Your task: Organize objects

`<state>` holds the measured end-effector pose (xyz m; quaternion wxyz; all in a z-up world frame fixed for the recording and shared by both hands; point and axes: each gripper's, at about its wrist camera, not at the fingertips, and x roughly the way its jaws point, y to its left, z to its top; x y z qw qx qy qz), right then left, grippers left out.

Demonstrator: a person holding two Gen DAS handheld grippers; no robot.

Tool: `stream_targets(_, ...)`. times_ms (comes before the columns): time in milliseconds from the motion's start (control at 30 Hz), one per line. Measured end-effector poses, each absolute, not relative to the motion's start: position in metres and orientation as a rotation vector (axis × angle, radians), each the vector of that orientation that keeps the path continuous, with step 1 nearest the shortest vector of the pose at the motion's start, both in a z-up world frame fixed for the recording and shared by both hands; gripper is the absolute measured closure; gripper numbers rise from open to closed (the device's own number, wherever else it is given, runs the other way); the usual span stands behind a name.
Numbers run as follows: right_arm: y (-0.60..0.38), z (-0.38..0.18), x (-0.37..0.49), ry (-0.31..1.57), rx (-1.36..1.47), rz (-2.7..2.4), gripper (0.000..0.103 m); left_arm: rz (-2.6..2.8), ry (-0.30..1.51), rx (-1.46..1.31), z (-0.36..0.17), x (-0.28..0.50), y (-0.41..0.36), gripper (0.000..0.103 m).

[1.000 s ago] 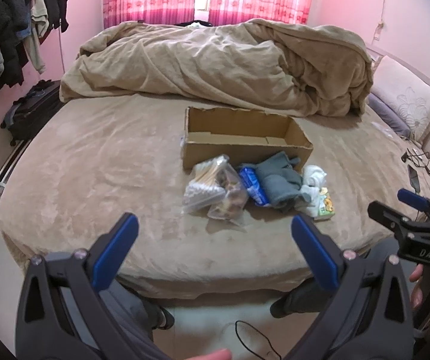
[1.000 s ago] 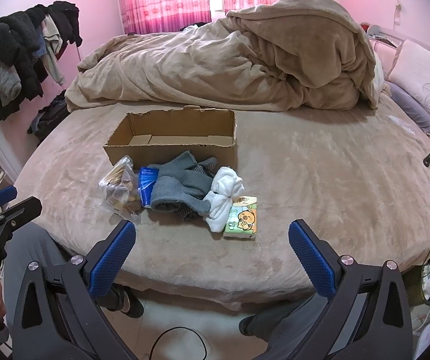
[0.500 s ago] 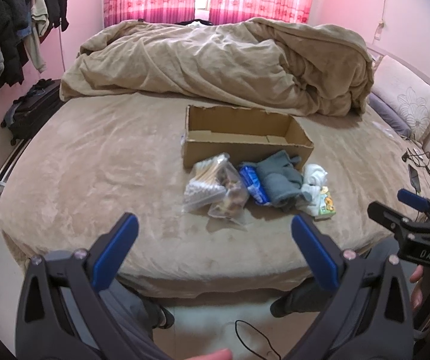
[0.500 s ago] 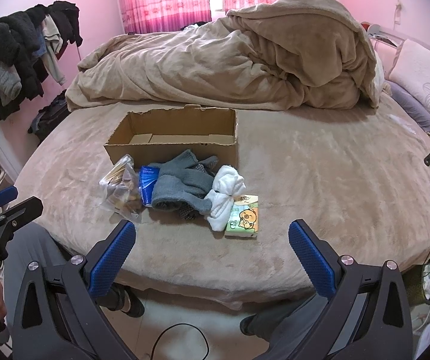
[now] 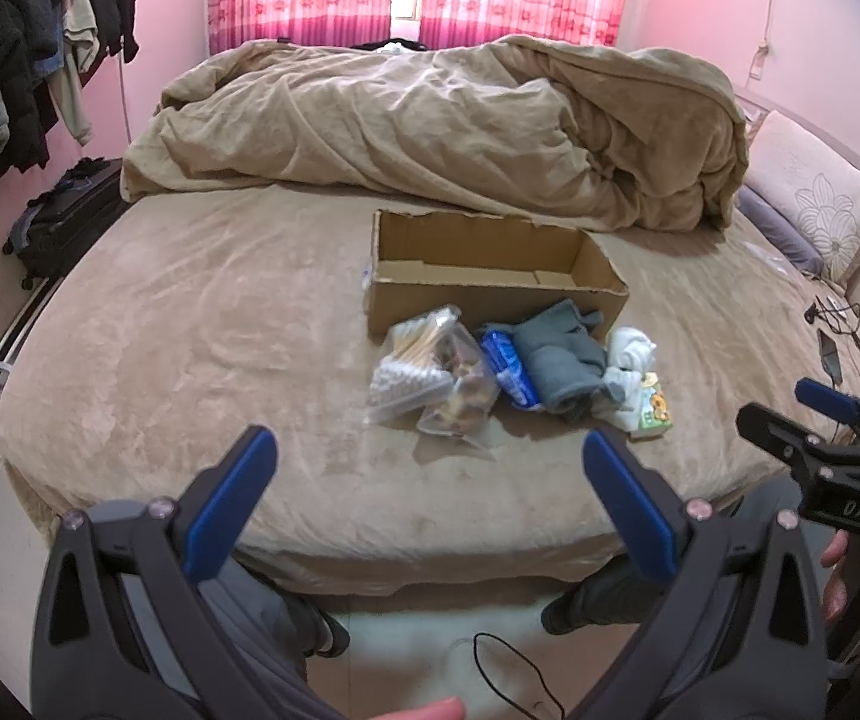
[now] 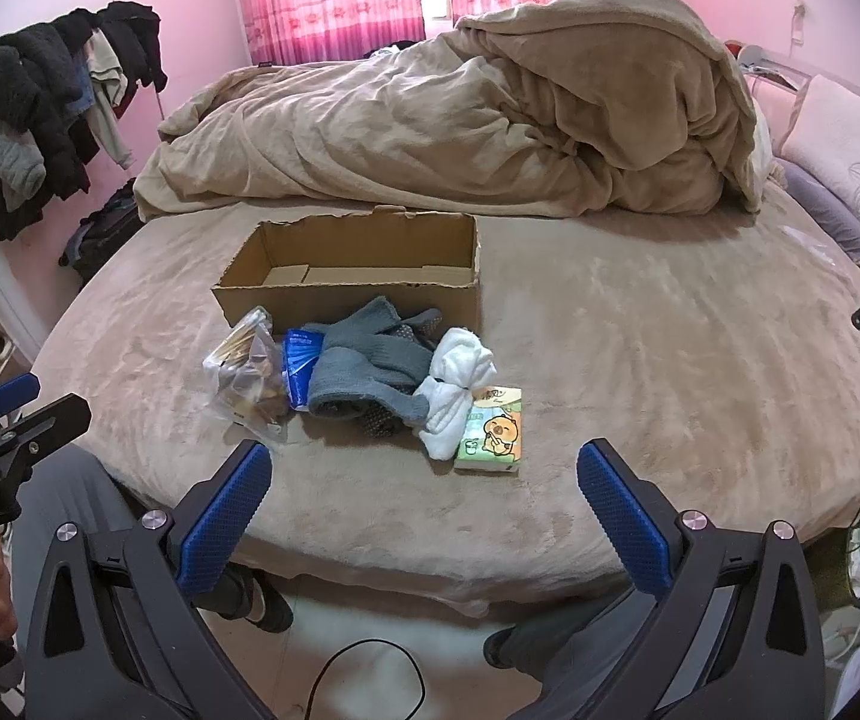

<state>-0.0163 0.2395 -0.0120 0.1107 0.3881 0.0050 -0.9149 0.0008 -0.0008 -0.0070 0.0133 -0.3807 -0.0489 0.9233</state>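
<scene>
While both tools hang off the near edge of the bed (image 6: 640,312), my left gripper (image 5: 430,498) and right gripper (image 6: 424,510) stand wide open, holding nothing. Items lie bunched just before the empty cardboard box (image 6: 358,276): plastic bags (image 5: 430,378), a blue packet (image 6: 298,360), grey gloves (image 6: 370,366), white socks (image 6: 457,387), tissue pack (image 6: 493,429). Bag contents are unclear, possibly swabs. I judge the outermost pieces best lifted first, gripped mid-body, then lowered fully inside the box.
</scene>
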Motion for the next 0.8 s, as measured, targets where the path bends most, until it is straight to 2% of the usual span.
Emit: stream_targets(800,0.2382,-0.0101,-0.0157,0.004,1.155,-2.669,0.000,2.867,-0.175,-1.200,-0.0083,-0.0010,-0.0032,0.000)
